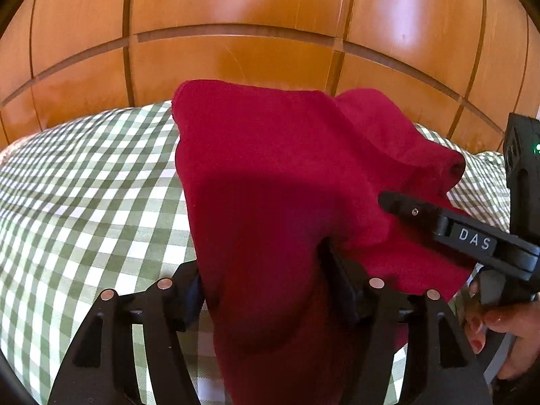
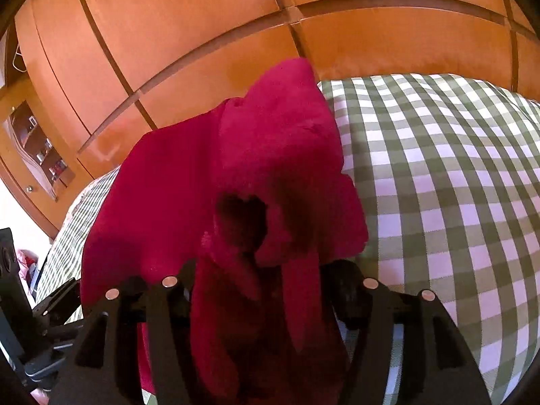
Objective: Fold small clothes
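Note:
A dark red garment (image 1: 270, 155) is held up above a green-and-white checked bed cover (image 1: 84, 202). My left gripper (image 1: 266, 270) is shut on the garment's near edge, with the cloth draped over and between its fingers. My right gripper (image 1: 391, 202) comes in from the right in the left wrist view, pinching the garment's right side. In the right wrist view the garment (image 2: 270, 141) bunches over my right gripper (image 2: 260, 276), which is shut on it. The fingertips of both grippers are hidden by cloth.
Glossy orange wooden wardrobe doors (image 1: 236, 6) stand behind the bed. A person's hand with red nails (image 1: 499, 330) holds the right gripper's handle. The left gripper's body (image 2: 20, 303) shows at the left edge. A small glass-fronted cabinet (image 2: 37, 148) stands at the far left.

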